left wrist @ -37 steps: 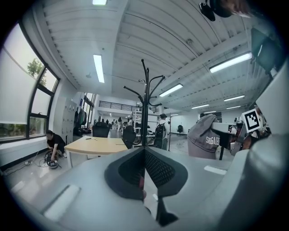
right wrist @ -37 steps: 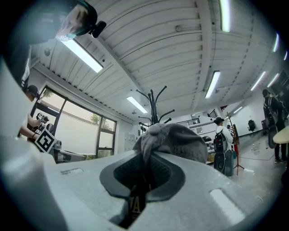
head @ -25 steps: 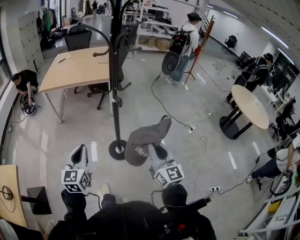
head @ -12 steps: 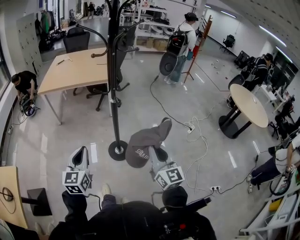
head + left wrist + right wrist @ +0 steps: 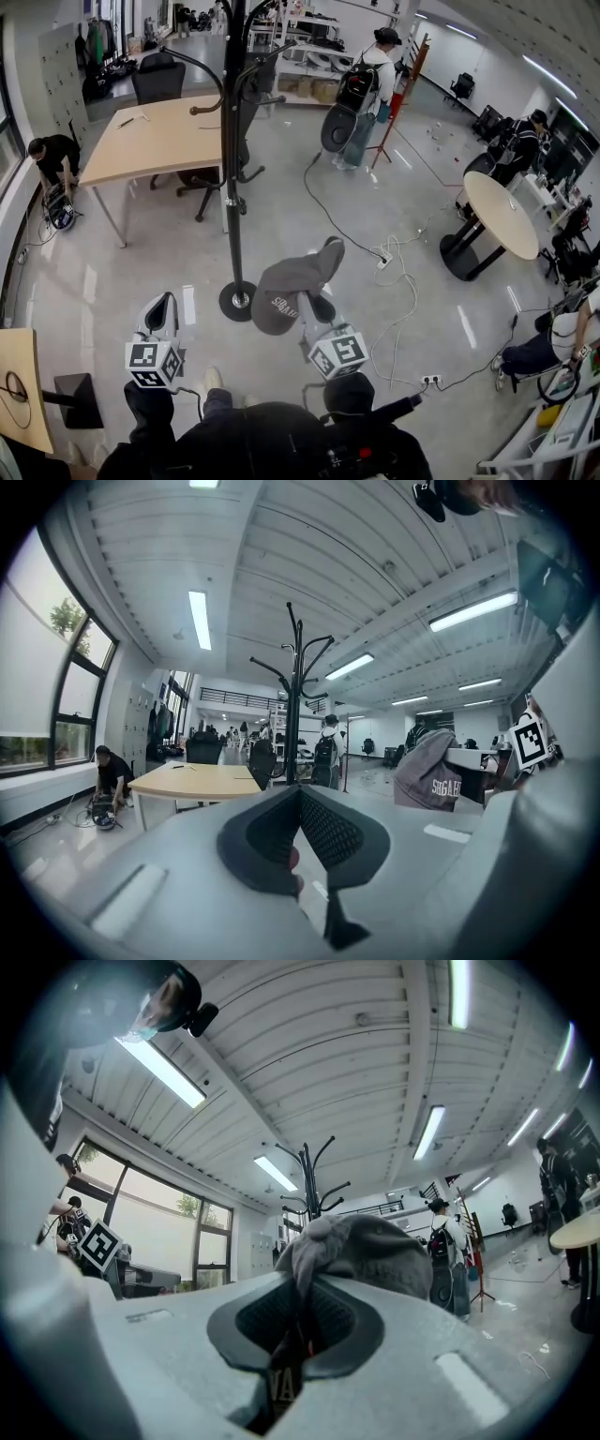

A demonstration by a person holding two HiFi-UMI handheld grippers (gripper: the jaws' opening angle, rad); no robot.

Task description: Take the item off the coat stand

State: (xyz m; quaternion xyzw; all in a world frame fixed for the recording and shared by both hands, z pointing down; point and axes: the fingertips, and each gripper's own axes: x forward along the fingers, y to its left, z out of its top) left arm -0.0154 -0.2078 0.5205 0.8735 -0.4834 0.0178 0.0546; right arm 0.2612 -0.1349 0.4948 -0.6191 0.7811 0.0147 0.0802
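Observation:
A grey cap (image 5: 291, 278) with white lettering hangs off the stand, just right of the black coat stand (image 5: 232, 159) and its round base (image 5: 236, 300). My right gripper (image 5: 306, 305) is shut on the cap's fabric. In the right gripper view the cap (image 5: 367, 1252) bulges over the right gripper (image 5: 298, 1309), with a fold and a label pinched between the pads. The stand's hooks (image 5: 314, 1177) rise bare behind it. My left gripper (image 5: 160, 307) sits low at the left, shut with nothing in it. In its own view the left gripper (image 5: 298, 829) faces the stand (image 5: 292, 710), with the cap (image 5: 427, 772) at the right.
A wooden table (image 5: 155, 141) and office chair (image 5: 155, 80) stand behind the stand. A round table (image 5: 502, 211) is at the right, and cables (image 5: 398, 277) trail over the floor. A person with a backpack (image 5: 366, 94) stands far off; another (image 5: 52, 159) crouches at the left.
The cap and both grippers have stayed almost where they were. Only the head view has shifted slightly.

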